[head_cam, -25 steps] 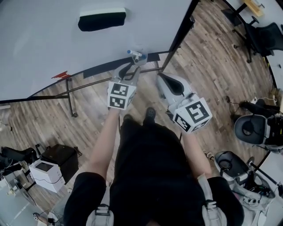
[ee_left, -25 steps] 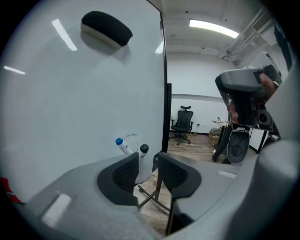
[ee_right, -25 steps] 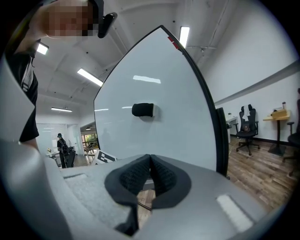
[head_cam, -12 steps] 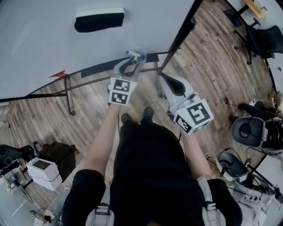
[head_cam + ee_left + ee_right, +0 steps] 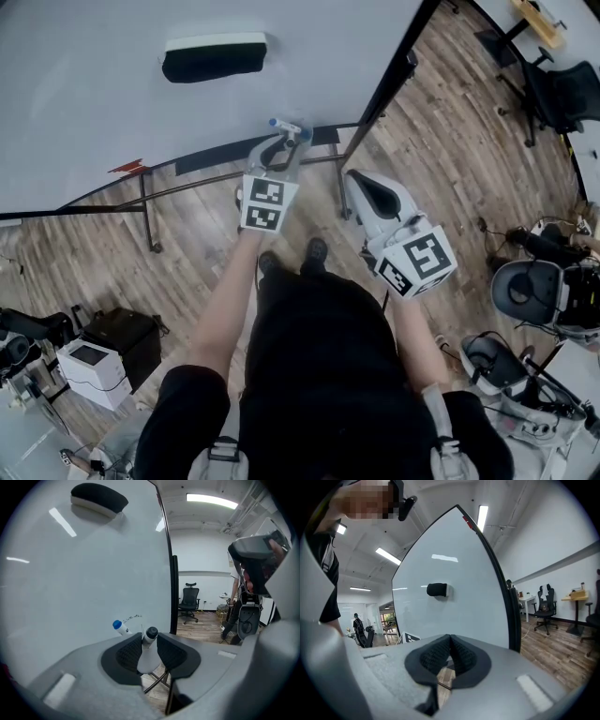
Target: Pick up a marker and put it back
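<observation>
Whiteboard [image 5: 94, 122] far, eraser [image 5: 214, 56] on it | wood floor [image 5: 450, 150] | left gripper [image 5: 150, 644] jaws just closing, clamped on marker [image 5: 150, 635] | right gripper [image 5: 450, 649] jaws together

A white black-capped marker [image 5: 148, 654] sits at lower centre of the left gripper view, cap pointing away and slightly right. Its barrel is between the pads of the left gripper [image 5: 149, 640] tongs, which have just been closing on it. A blue-capped marker [image 5: 120, 627] shows just to its upper left, cap tilted up-left.

Black-capped marker [image 5: 149, 645]; blue-capped marker [image 5: 119, 626]; black eraser [image 5: 98, 498].
</observation>
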`<state>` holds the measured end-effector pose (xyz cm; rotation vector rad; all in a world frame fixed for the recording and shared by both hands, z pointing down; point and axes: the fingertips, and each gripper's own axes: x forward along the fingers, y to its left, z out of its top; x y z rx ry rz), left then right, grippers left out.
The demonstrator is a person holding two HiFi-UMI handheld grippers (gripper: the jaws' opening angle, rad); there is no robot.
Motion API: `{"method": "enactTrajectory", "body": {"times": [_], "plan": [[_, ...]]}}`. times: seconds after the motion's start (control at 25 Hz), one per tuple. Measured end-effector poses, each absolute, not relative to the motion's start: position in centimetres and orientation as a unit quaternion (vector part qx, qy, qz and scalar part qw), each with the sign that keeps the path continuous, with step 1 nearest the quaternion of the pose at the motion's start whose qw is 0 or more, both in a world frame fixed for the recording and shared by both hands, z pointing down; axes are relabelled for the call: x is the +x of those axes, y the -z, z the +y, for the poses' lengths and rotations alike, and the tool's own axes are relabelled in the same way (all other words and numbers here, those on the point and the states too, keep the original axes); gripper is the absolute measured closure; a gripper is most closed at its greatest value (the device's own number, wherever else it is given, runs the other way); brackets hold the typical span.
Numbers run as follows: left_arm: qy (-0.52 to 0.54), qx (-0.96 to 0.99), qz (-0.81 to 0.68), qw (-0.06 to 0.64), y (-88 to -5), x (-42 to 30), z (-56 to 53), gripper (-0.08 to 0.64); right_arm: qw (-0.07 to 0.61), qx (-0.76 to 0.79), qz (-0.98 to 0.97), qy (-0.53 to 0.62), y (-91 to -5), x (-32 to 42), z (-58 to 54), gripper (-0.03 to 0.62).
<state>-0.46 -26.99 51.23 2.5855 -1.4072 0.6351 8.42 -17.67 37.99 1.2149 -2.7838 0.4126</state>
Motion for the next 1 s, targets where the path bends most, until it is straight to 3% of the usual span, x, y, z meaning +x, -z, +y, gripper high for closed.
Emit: {"method": "enactTrajectory", "body": {"times": [1.0], "plan": [[-0.14,0.862,-0.486,0.04,-44.0,-2.5,-24.7,0.48,0.023,0.394,-0.911,-0.121,-36.4,7.5,-16.2,0.591]]}}
